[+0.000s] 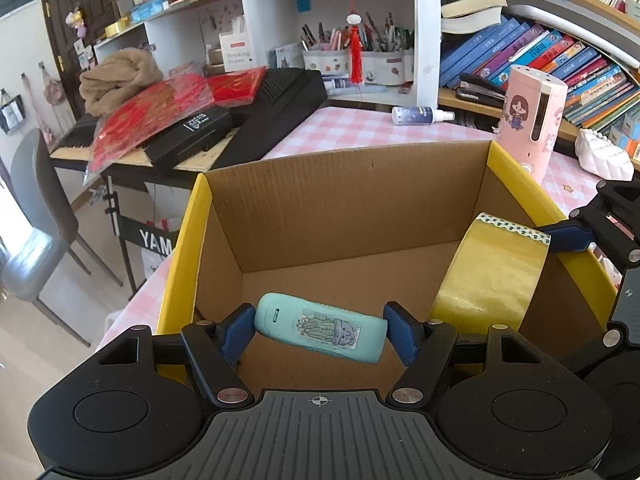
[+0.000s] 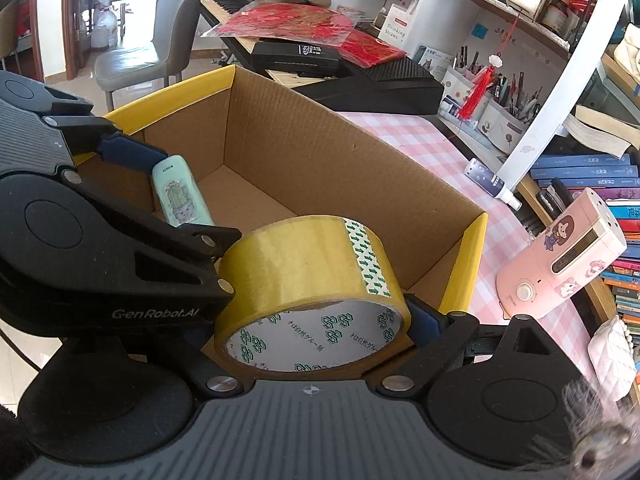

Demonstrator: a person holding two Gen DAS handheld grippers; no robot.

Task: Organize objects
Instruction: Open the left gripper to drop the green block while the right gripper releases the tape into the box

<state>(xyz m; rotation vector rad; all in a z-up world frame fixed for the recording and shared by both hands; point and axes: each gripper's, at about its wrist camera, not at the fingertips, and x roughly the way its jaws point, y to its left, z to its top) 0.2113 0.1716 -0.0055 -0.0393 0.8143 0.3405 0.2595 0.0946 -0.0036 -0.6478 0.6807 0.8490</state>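
Counter [image 1: 360,128]: covered with a pink-and-white check cloth; most of it is hidden behind the box, and its near edge is cut off in both views
Cardboard box [image 1: 348,200]: open-topped, with yellow outer faces, standing on the counter; brown corrugated walls; its near wall is hidden under the hand-held grippers
Bookshelf [image 1: 560,52]: to the right, packed with leaning books; the spine titles are too small to read
Keyboard [image 2: 230,0]: beyond the box, largely buried under red packets, a black case and a beige cloth bundle
Pink device [image 2: 568,252]: lies tilted on the counter just outside the box's right wall; what it is I cannot tell
Left hand-held gripper [image 1: 319,332]: blue pads pressed on both ends of the mint-green case, over the box floor
Right hand-held gripper [image 2: 312,320]: jaws spread wide and clamped on the tape roll; its left finger is hidden behind the roll and the other tool
Tape roll [image 2: 312,276]: yellowish packing tape, held on edge inside the box by the right wall
Mint-green case [image 1: 320,330]: oblong, with a cactus sticker, held crosswise above the box floor; whether it touches the floor is unclear
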